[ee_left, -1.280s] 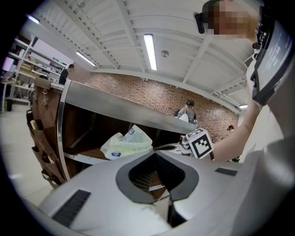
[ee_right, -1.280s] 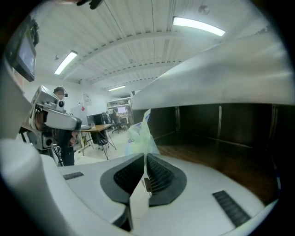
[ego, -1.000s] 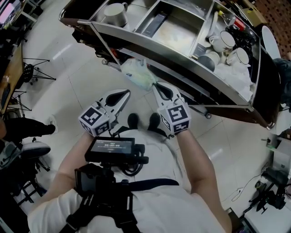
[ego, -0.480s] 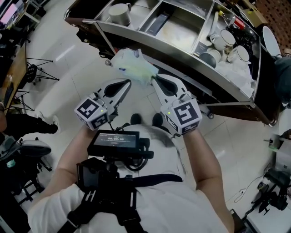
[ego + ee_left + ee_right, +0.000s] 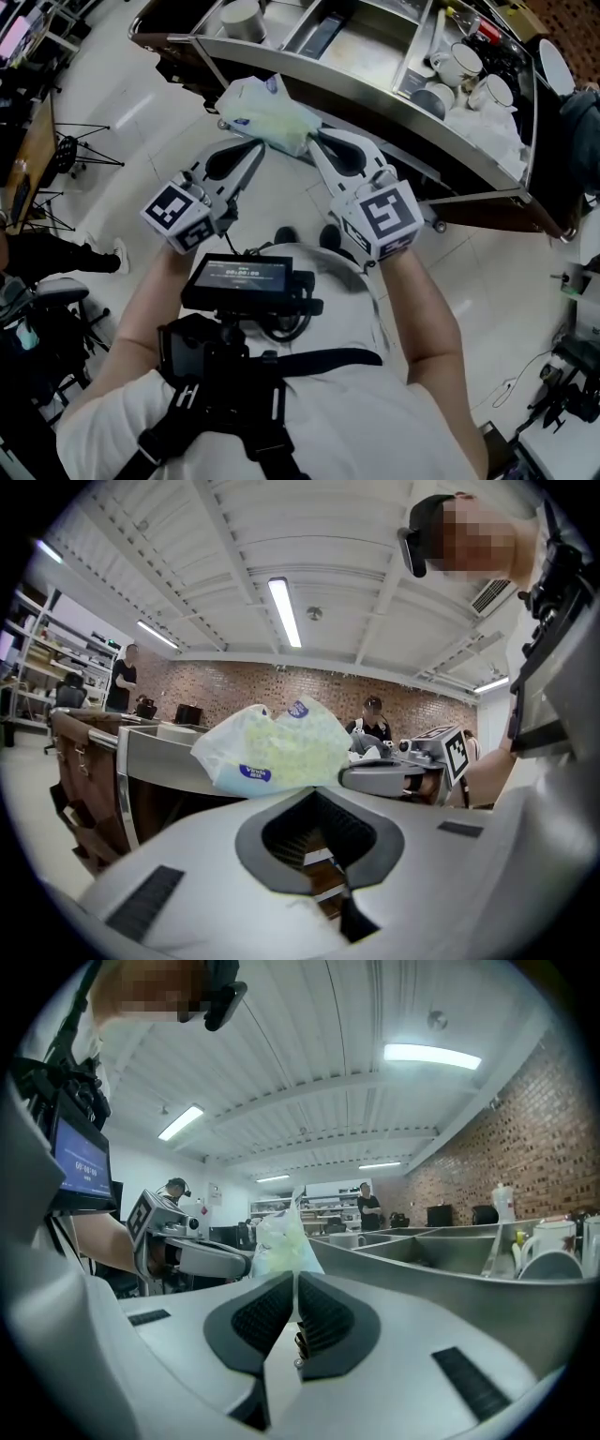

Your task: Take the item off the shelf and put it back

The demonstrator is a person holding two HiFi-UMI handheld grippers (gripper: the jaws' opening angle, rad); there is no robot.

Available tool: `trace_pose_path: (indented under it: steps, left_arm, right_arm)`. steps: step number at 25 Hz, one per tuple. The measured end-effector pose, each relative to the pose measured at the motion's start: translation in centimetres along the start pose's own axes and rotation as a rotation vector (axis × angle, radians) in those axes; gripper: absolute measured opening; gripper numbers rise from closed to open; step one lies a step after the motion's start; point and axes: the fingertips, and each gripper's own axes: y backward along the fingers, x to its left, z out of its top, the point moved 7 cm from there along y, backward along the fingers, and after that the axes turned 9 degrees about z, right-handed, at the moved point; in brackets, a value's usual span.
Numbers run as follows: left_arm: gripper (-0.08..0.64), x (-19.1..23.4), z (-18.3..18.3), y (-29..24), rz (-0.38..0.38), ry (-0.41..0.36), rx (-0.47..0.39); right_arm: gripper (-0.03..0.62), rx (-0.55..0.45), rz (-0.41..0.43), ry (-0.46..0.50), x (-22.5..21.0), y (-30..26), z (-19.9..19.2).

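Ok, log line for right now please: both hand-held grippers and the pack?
left hand-held gripper: shut on pack | right hand-held gripper: shut on pack | pack: in air at cart tray front rim

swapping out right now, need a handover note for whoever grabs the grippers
Right gripper: fingers shut on the plastic bag.
Left gripper: fingers closed, tips at the bag's underside; a pinch isn't clear.
Bag: held in the air at the front edge of the steel shelf cart.
Done: bag is off the shelf. Left to do: set it back on the shelf, release.
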Motion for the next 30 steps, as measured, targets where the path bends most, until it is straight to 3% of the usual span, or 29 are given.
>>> trace_pose_path:
  steps: [30]
  left_arm:
    - [0.009, -0.39, -0.54, -0.14, -0.026, -0.021, -0.002]
  right_arm:
    - [0.026, 0.02, -0.049, -0.003, -0.43, 0.69, -0.37]
